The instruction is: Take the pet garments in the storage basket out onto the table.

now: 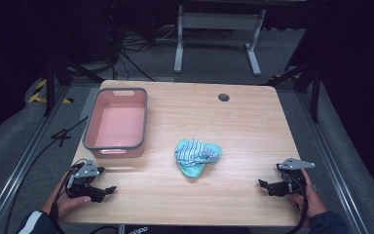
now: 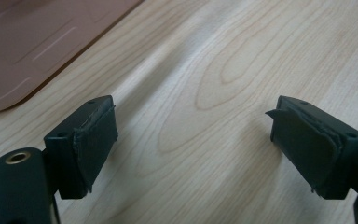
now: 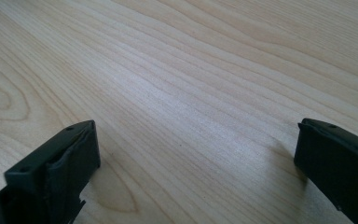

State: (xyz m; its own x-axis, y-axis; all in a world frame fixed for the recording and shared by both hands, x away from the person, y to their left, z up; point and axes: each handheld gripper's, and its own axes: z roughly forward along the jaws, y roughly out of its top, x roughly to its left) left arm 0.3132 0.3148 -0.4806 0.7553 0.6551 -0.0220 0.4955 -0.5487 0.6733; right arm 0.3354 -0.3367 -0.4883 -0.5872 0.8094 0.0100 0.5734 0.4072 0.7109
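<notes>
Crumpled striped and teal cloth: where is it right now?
In the high view the crumpled striped and teal cloth lies loose near the middle of the wooden table, right of the pink plastic bin and apart from it.

Cut off, folded under, or too close to read

The crumpled cloth (image 1: 196, 156) hides its own underside, so what kind of item it is cannot be told. In the left gripper view the pink bin (image 2: 37, 44) is a blurred corner cut by the picture's edge. The person's forearms leave the high view's near edge.
</notes>
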